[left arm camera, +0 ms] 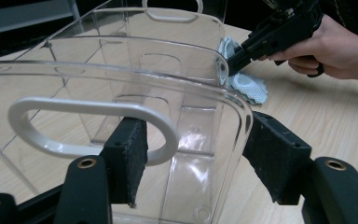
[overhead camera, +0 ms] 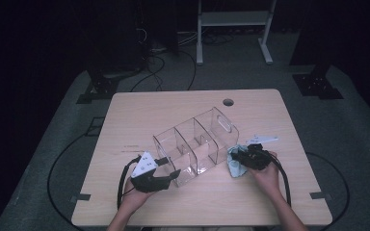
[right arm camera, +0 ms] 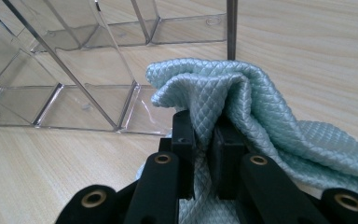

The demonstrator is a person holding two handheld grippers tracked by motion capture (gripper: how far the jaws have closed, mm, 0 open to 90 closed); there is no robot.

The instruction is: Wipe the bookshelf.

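A clear plastic organiser (overhead camera: 197, 139) with three compartments and a handle slot at each end lies slanted on the wooden table (overhead camera: 149, 110). My left gripper (overhead camera: 171, 168) is at its near end. In the left gripper view the jaws (left arm camera: 198, 158) straddle the end corner of the organiser (left arm camera: 121, 70); one pad sits by the handle slot, the other just outside the side wall, and the grip looks loose. My right gripper (overhead camera: 243, 156) rests beside the organiser's right side, shut on a pale blue quilted cloth (overhead camera: 235, 166). The cloth (right arm camera: 261, 107) bunches between the pads of that gripper (right arm camera: 204, 135), next to the organiser's base (right arm camera: 74, 70).
A round cable hole (overhead camera: 228, 102) lies at the table's far edge. A small white piece (overhead camera: 262, 138) sits right of the organiser. Black cables loop from both grippers over the front edge. A white frame (overhead camera: 233, 19) stands on the floor beyond.
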